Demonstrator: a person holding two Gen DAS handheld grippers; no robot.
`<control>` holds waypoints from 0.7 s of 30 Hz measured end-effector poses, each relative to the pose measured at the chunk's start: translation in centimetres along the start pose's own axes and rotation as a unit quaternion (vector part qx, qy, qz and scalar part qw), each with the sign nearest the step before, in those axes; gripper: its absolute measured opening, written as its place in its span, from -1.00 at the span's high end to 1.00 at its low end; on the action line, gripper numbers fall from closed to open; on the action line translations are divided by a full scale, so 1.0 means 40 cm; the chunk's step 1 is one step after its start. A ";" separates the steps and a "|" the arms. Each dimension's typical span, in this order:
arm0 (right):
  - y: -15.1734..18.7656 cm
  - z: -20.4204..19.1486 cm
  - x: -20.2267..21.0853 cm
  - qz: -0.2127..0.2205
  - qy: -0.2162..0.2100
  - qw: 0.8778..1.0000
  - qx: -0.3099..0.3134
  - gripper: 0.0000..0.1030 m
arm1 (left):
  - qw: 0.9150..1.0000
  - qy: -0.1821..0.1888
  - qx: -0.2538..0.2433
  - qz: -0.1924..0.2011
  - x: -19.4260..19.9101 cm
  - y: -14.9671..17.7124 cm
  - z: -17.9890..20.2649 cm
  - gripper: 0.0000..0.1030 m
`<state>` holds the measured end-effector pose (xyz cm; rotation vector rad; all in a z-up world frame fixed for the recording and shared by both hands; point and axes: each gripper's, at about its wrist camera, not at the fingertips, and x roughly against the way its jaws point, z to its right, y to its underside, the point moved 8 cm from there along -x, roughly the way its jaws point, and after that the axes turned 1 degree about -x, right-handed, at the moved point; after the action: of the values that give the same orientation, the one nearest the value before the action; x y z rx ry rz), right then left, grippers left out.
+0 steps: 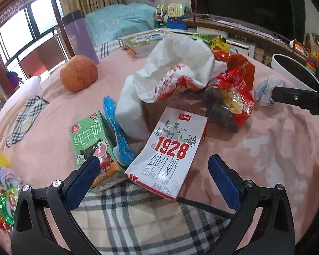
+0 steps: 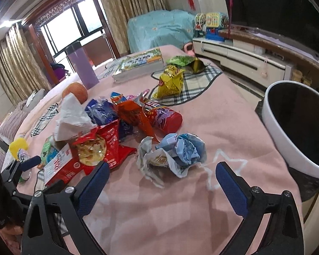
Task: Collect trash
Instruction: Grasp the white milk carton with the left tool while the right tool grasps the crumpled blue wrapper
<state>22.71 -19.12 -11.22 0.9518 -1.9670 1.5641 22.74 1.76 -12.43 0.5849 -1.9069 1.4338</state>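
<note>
Gaping wide and holding nothing, the left tool (image 1: 154, 165) hangs over a white milk carton (image 1: 170, 155), its left pad in front of a green carton (image 1: 91, 142); the right tool (image 2: 162, 171) is likewise spread wide and empty. Both hover above a pink blanket (image 2: 234, 127) in a curtained room with a window. A crumpled blue wrapper (image 2: 176, 155) lies just beyond the right tool's tips, red snack bags (image 2: 108, 146) to its left, a white bin (image 2: 295, 136) far right.
</note>
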 end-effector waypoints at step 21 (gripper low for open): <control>0.022 -0.001 0.075 0.010 -0.042 0.999 -0.010 0.60 | 0.997 0.064 -0.001 0.030 0.113 -0.002 0.128 0.12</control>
<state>20.08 -19.69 -9.64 1.0070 -2.0525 1.5347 18.50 -2.95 -9.91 0.4266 -1.8382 1.4702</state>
